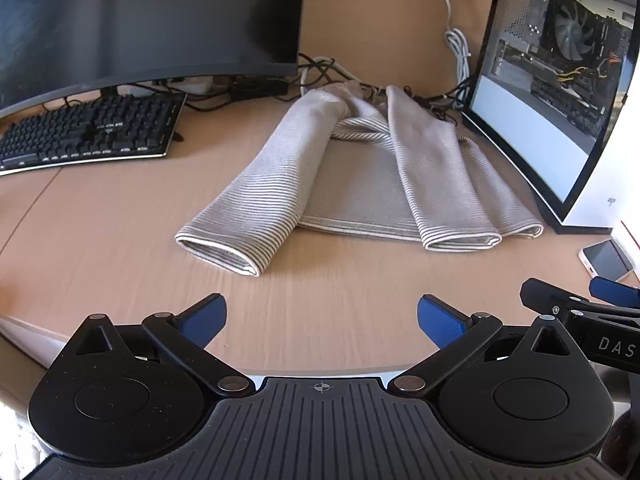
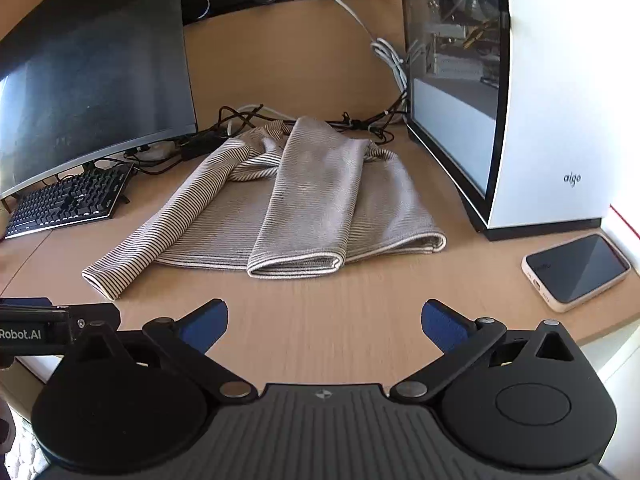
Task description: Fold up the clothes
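Lying flat: one striped top point(image 2: 280, 204), two sleeves folded over.

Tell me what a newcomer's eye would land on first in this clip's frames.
First the striped shirt in the middle of the wooden desk, both sleeves folded down over its body. Around it stand a dark monitor and keyboard on the left, and a white computer case on the right with a phone lying in front of it. Low in each view, the left gripper and right gripper hang open, holding nothing.
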`<move>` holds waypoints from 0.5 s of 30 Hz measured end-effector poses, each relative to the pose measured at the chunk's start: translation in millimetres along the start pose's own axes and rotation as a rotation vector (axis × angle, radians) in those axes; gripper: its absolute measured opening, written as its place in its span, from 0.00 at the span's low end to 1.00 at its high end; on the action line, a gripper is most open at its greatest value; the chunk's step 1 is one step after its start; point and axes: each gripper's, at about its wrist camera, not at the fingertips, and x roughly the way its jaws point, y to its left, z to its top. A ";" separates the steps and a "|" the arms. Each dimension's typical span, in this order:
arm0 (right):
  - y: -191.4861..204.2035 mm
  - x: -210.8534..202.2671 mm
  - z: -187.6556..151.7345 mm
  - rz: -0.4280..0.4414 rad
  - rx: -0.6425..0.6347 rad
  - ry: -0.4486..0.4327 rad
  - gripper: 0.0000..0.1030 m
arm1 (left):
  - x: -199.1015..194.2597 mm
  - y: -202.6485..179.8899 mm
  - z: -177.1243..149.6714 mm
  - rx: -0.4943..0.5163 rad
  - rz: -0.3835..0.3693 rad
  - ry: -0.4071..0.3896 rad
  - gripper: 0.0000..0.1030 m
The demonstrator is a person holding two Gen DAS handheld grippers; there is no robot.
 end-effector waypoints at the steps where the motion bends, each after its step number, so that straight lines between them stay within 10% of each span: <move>1: -0.8 0.2 0.0 -0.002 0.006 0.001 1.00 | -0.2 0.3 -0.1 0.001 0.002 0.001 1.00; 15: -1.3 1.6 -1.1 0.008 0.017 0.006 1.00 | -1.1 0.7 1.6 0.003 0.009 0.013 1.00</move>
